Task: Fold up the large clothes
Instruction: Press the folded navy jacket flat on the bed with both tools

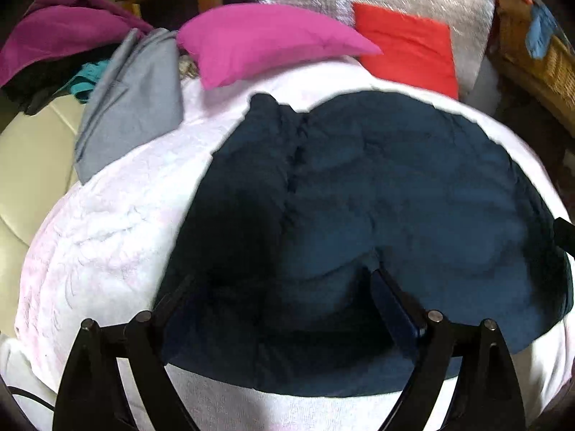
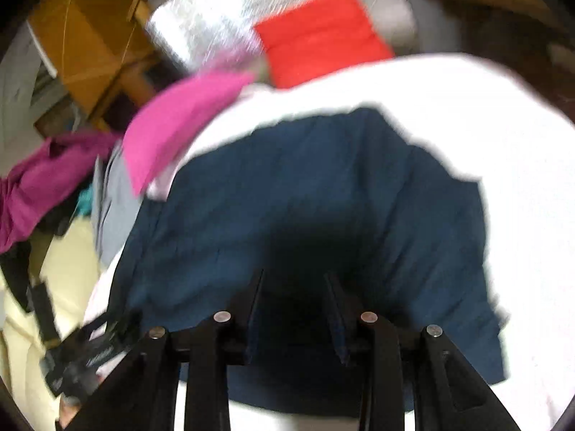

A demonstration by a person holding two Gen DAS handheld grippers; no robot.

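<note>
A dark navy garment (image 1: 377,197) lies folded and spread flat on a white textured cover (image 1: 107,244). My left gripper (image 1: 284,280) hovers over its near edge with the fingers wide apart and nothing between them. In the right wrist view the same navy garment (image 2: 305,186) lies on the white cover (image 2: 503,143). My right gripper (image 2: 294,280) is above its near part, fingers parted with a gap, holding nothing. That view is motion-blurred.
A pink folded cloth (image 1: 266,39), a red folded cloth (image 1: 406,46) and a grey cloth (image 1: 133,97) lie at the far edge. A heap of magenta and dark clothes (image 1: 54,36) sits far left. A wicker basket (image 1: 539,61) stands at right.
</note>
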